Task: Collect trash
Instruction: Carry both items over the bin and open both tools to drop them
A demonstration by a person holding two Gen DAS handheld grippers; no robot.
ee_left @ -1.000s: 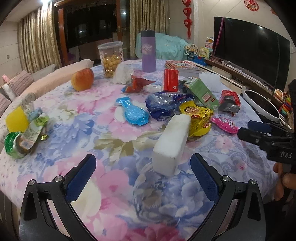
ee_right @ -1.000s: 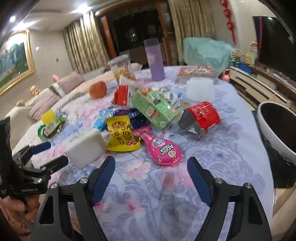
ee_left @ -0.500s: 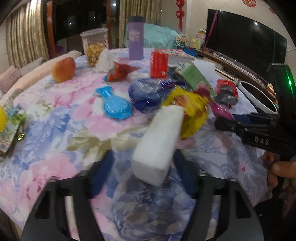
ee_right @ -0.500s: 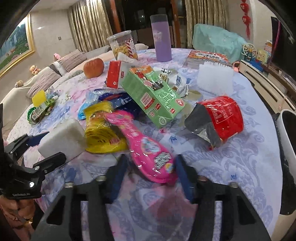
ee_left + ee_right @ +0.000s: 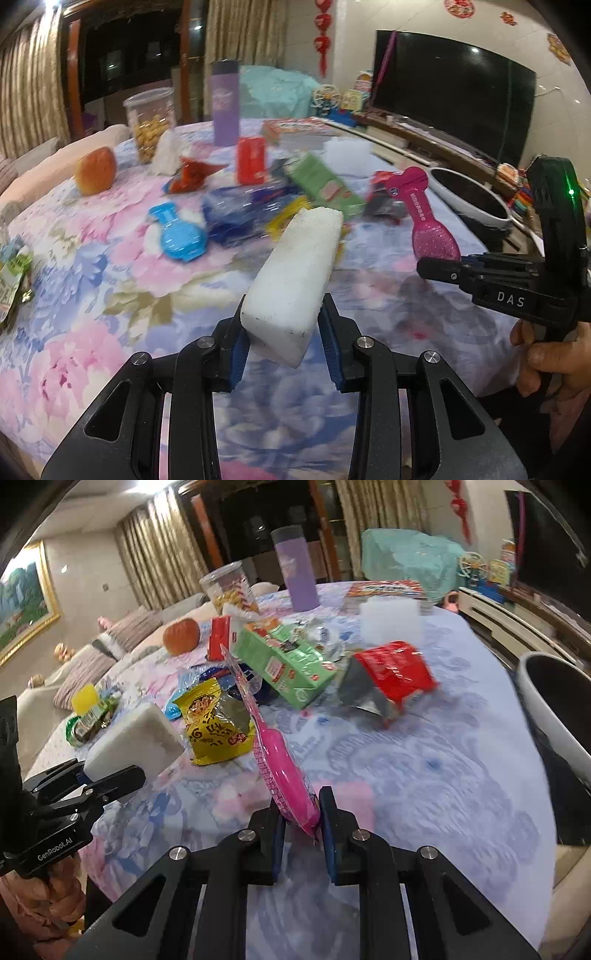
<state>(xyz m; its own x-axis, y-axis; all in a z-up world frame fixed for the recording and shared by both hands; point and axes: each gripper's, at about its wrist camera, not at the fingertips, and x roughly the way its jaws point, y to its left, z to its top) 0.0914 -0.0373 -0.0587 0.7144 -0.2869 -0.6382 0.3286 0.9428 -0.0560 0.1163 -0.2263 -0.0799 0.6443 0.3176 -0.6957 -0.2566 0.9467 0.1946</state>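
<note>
Left claw: jaws just closed, clamped on white foam block, raised off floral table. Right claw: jaws just closed, clamped on pink packet, tilted above table's near right.

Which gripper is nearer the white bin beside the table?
Right. The right gripper, shut on the pink packet, is on the white bin's side. The left gripper, gripping the white foam block, is farther off.

far wrappers smeared by motion blur; white bin cut by right edge; green packet cut by left edge.
</note>
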